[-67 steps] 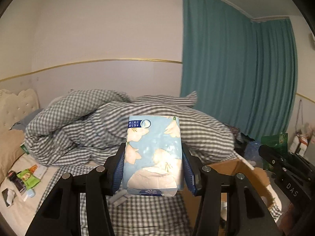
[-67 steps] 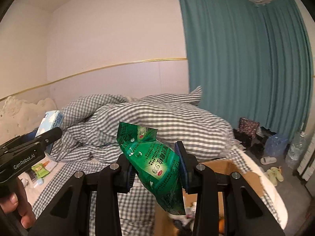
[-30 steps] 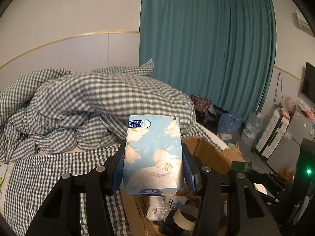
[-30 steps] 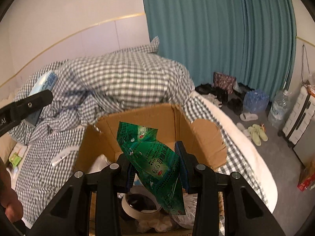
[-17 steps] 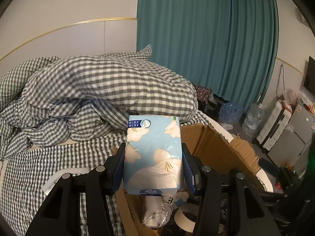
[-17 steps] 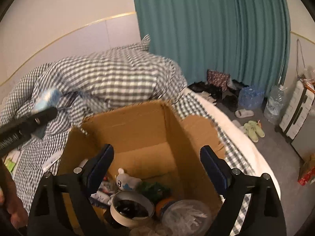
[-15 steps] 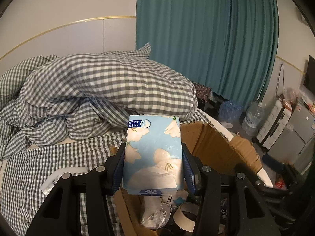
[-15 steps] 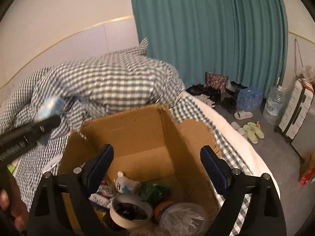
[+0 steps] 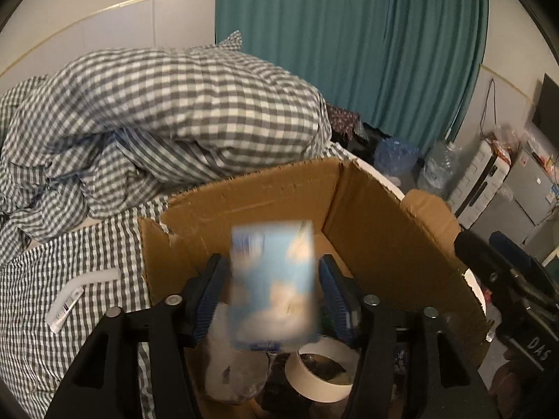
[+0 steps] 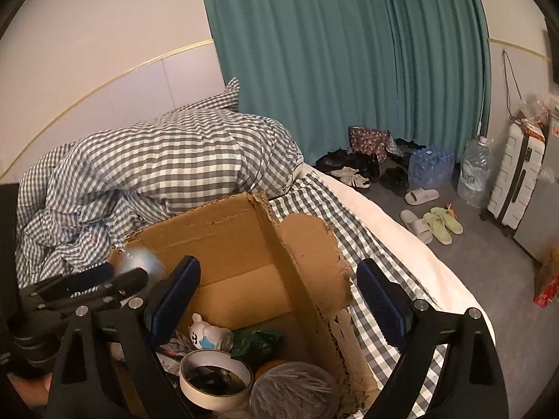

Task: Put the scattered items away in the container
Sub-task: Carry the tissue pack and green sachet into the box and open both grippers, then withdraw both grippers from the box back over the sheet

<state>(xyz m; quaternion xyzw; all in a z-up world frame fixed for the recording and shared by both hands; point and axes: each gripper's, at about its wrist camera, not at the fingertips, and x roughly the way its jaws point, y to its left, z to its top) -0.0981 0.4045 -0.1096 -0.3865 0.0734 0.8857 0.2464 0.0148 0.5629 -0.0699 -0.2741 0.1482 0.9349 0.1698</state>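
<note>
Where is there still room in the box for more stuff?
In the box, the floor strip along the far wall is bare. The near end is crowded: tape roll, plush toy, green packet, clear tub. Outside, the checked sheet right of the box is bare too.

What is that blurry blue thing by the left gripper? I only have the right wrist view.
Observer: A light-blue tissue pack, motion-blurred, between the opening jaws of the left gripper, over the cardboard box.
Operator: Are the pads pressing it?
Observer: No. The left wrist view shows a gap between each of the blue pads and the pack, so it looks released.
Operator: Anything outside the box to collect?
Observer: A flat white item with a barcode label lies on the checked sheet, left of the box in that view.
</note>
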